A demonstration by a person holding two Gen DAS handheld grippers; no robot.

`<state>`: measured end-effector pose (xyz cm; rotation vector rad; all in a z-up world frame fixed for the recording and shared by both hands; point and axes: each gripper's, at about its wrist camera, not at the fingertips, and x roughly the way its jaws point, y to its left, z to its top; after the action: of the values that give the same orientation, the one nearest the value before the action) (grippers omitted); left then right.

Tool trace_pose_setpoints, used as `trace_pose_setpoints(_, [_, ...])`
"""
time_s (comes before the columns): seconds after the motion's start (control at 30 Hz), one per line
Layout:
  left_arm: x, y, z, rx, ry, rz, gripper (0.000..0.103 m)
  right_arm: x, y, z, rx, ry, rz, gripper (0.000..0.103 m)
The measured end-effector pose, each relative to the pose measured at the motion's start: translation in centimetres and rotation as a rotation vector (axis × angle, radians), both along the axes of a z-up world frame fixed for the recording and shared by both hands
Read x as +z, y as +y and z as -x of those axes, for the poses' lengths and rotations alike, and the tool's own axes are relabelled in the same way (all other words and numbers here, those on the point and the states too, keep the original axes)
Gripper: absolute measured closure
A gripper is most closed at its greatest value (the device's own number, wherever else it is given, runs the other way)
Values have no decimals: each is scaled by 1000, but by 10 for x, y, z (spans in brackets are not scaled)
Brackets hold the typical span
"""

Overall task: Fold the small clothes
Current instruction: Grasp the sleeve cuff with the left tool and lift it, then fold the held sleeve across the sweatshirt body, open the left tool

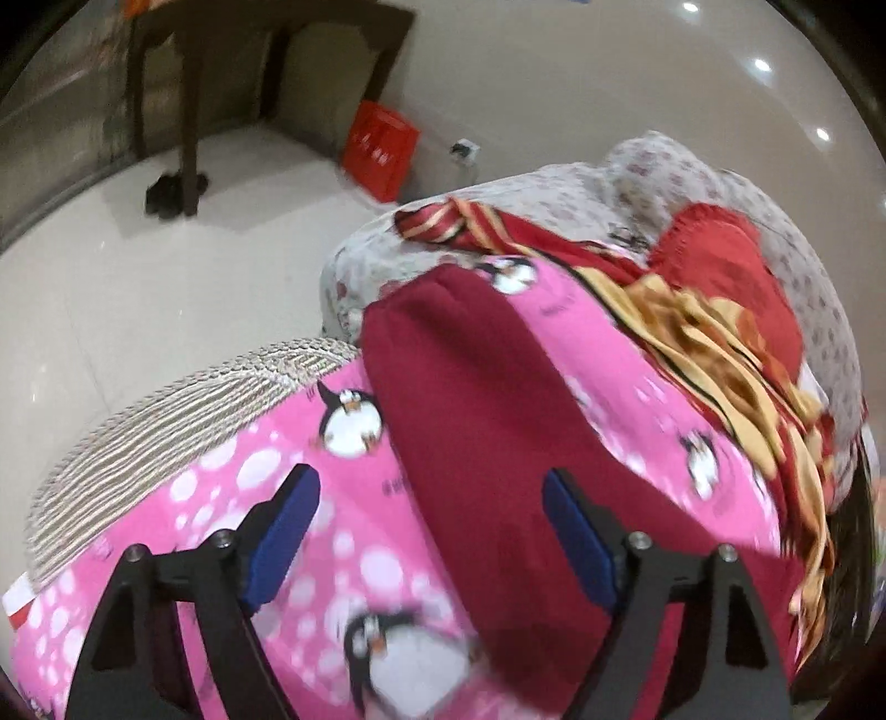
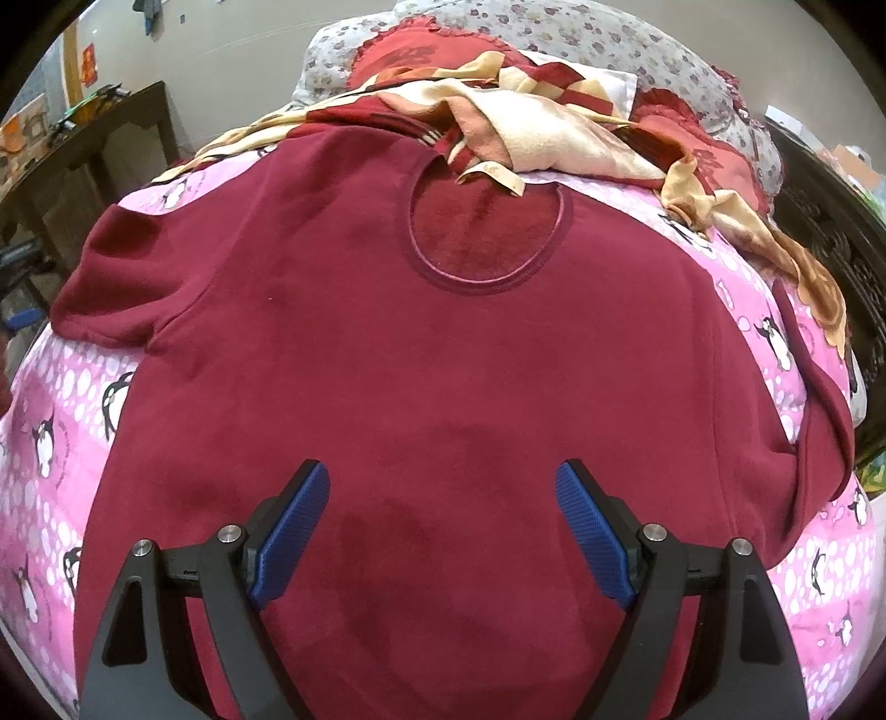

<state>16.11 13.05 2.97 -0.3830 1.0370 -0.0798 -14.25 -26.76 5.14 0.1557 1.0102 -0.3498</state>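
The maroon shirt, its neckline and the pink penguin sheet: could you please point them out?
maroon shirt (image 2: 421,354), right wrist view, chest
neckline (image 2: 482,282), right wrist view, front rim
pink penguin sheet (image 1: 310,498), left wrist view, bare patch

The left gripper hangs wide open over a dark red shirt. The shirt lies on a pink penguin blanket. Nothing is between the blue pads. The picture is blurry.

A bed under a pink penguin sheet carries everything here. A maroon shirt lies spread flat on it, neck hole toward the far end. Past the collar, a red-and-cream blanket sits bunched up, one corner overlapping the neckline, with flowered pillows behind it.
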Motion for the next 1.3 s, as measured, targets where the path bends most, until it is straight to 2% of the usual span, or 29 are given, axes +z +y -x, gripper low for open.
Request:
trace_pose_setpoints(0.07, [-9, -1, -13, 2, 35, 9, 22, 0, 1, 1, 4, 3, 2, 9])
trace_pose_setpoints(0.13, [-16, -4, -21, -6, 48, 12, 23, -1, 1, 2, 4, 7, 0, 9])
trace_pose_setpoints(0.2, [-18, -11, -27, -26, 34, -35, 31, -1, 0, 3, -2, 11, -3, 9])
trace_pose_setpoints(0.23, [-19, -13, -29, -27, 34, -64, 47, -2, -2, 4, -6, 14, -4, 9])
trace_pose_setpoints(0.27, [-19, -13, -30, -24, 28, -94, 71, -3, -3, 5, -12, 16, -5, 9])
trace_pose_setpoints(0.3, [-19, -12, -30, -24, 21, -96, 82, -3, -5, 5, -17, 16, -7, 9])
trace_pose_setpoints(0.33, [-17, -8, -31, -38, 20, -45, 95, -3, -7, 6, -22, 14, -10, 9])
trace_pose_setpoints(0.4, [-2, -3, -25, -46, -6, 32, 95, -1, -9, 9, -30, 8, -17, 9])
trace_pose_setpoints(0.47, [22, -10, -14, -90, -70, 34, 95, 0, -12, 11, -35, 0, -17, 9])
trace_pose_setpoints(0.67, [121, -68, 64, -346, -288, 111, 95, 6, -25, 17, -79, -35, -43, 9])
trace_pose_setpoints(0.73, [145, -95, 95, -435, -354, 130, 95, 8, -29, 18, -91, -43, -54, 9])
trace_pose_setpoints(0.8, [155, -127, 125, -528, -384, 140, 95, 9, -34, 21, -102, -48, -58, 9])
trace_pose_setpoints(0.87, [152, -164, 152, -626, -387, 137, 95, 10, -39, 25, -118, -52, -55, 9])
trace_pose_setpoints(0.93, [131, -207, 180, -732, -356, 112, 95, 11, -46, 30, -140, -58, -59, 9])
trace_pose_setpoints(0.97, [118, -221, 190, -762, -338, 94, 95, 12, -50, 34, -153, -62, -61, 9])
trace_pose_setpoints(1.07, [60, -269, 223, -855, -217, 30, 95, 13, -66, 46, -197, -64, -58, 9])
trace_pose_setpoints(1.17, [12, -289, 245, -915, -119, -79, 94, 12, -82, 56, -239, -55, -65, 9])
trace_pose_setpoints(1.23, [4, -284, 254, -933, -107, -98, 90, 12, -90, 63, -256, -63, -79, 9])
trace_pose_setpoints(1.3, [16, -268, 260, -942, -148, -92, 76, 13, -96, 67, -257, -84, -105, 9])
